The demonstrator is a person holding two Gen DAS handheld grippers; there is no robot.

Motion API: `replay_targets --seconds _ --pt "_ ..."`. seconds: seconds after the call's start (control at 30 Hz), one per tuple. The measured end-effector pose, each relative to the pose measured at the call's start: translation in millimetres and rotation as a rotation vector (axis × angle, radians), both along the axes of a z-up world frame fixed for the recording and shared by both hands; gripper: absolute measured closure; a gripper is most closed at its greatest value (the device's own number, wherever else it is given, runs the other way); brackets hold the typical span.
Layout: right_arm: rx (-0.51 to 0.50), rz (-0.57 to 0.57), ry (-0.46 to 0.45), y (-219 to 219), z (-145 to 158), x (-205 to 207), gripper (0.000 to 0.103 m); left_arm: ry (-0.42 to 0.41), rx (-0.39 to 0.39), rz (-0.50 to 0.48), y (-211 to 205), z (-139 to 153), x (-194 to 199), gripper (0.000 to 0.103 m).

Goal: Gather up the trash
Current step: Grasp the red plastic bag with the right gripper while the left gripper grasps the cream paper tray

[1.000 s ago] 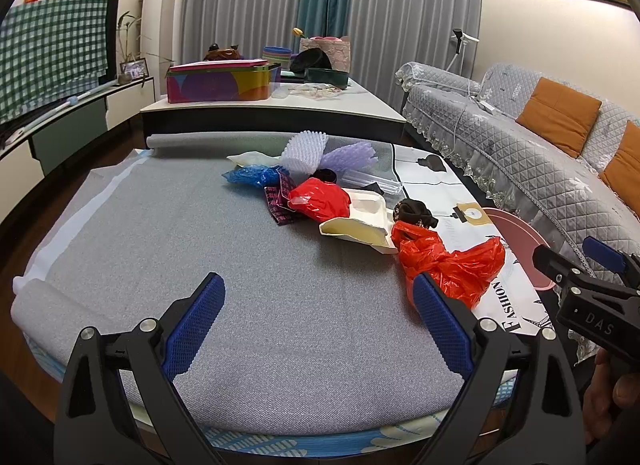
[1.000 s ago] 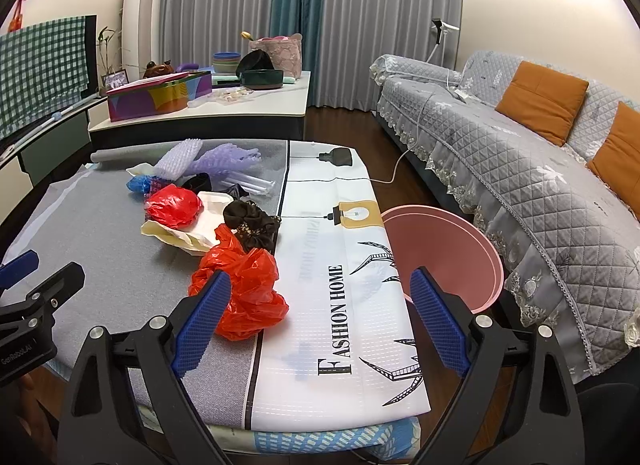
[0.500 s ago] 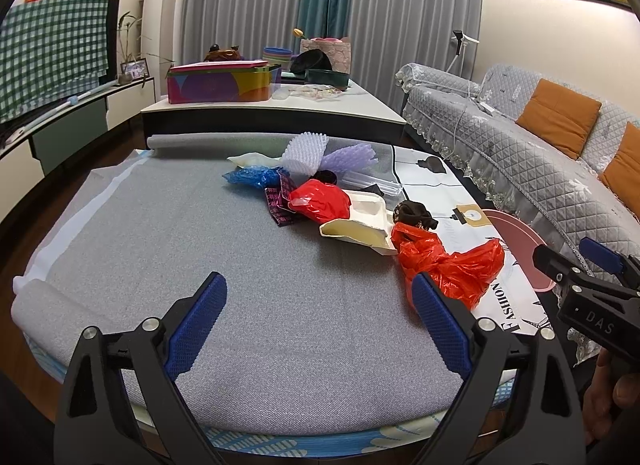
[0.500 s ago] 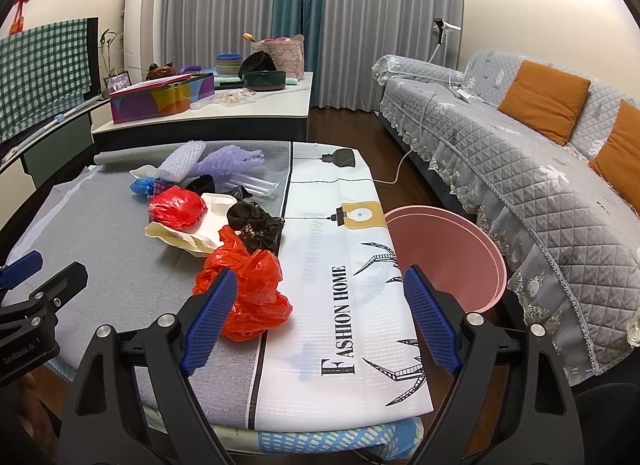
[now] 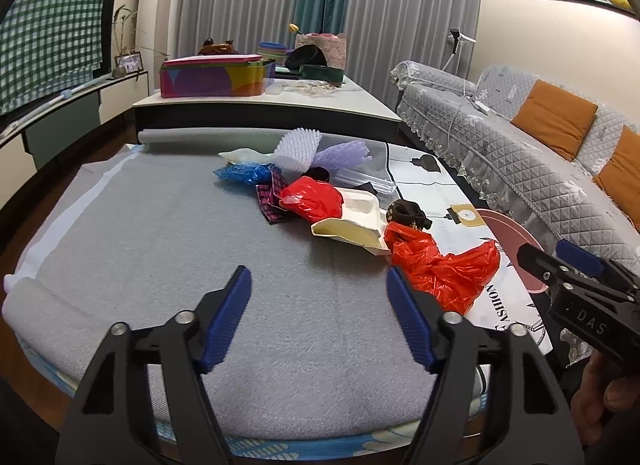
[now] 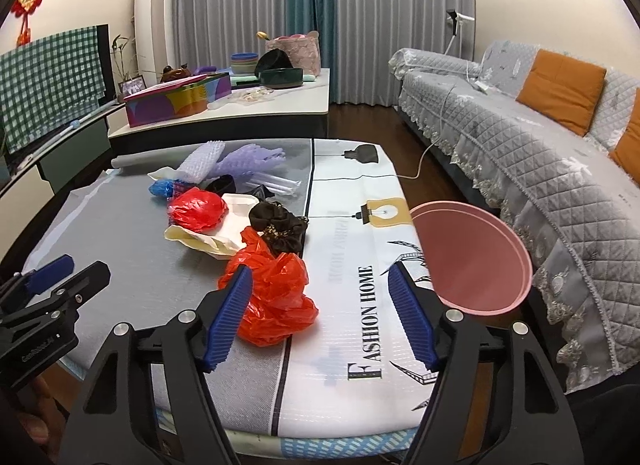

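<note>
Trash pile (image 5: pixel 320 201) on cloth-covered worktop (image 5: pixel 140 249), mid-to-right: large crumpled red bag (image 6: pixel 272 297) nearest, foam tray (image 6: pixel 224 233), smaller red bag (image 6: pixel 198 209), dark scrunchie (image 6: pixel 280 225), blue wrapper (image 5: pixel 240 173), mesh sleeves (image 5: pixel 300 145). Pink bin (image 6: pixel 468 257) beside worktop's right edge. Left tool (image 5: pixel 319 305) and right tool (image 6: pixel 320 305) both parted, jaws just narrowing, nothing between. Risk, judged: thin red bag slips or snags tray when pinched, dragging neighbours off edge; light mesh may miss bin.

Jaws of left gripper (image 5: pixel 319 317) and right gripper (image 6: pixel 320 315) narrower, both empty
</note>
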State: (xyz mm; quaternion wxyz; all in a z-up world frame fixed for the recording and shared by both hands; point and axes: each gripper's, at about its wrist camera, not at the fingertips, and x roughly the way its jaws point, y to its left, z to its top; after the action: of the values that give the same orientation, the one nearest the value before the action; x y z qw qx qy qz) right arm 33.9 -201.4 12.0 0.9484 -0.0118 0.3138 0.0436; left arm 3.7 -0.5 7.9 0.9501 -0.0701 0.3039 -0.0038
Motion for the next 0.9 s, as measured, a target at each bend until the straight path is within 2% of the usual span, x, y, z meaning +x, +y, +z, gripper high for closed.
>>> replay_targets --seconds 0.17,0.37,0.43,0.53,0.6,0.9 --pt "0.023 0.012 0.02 2.7 -6.1 14.4 0.033 0.026 -0.037 -0.016 0.8 -5.9 16.1 0.05" --pt "0.05 0.03 0.071 4.0 -19.0 33.9 0.033 0.047 -0.086 -0.03 -0.3 -10.0 41.6 0.05" --pt "0.057 0.037 0.092 4.2 -24.2 40.3 0.033 0.06 -0.133 -0.034 1.5 -13.0 53.2 0.049" --pt "0.068 0.049 0.118 4.9 -31.6 47.5 0.033 0.076 -0.191 -0.036 3.9 -17.8 69.1 0.039" --pt "0.073 0.06 0.13 5.8 -35.7 51.4 0.037 0.089 -0.209 -0.035 3.6 -20.6 80.0 0.034" --pt "0.099 0.112 0.154 8.2 -44.3 59.3 0.056 0.198 -0.3 -0.031 5.0 -44.8 115.5 0.034"
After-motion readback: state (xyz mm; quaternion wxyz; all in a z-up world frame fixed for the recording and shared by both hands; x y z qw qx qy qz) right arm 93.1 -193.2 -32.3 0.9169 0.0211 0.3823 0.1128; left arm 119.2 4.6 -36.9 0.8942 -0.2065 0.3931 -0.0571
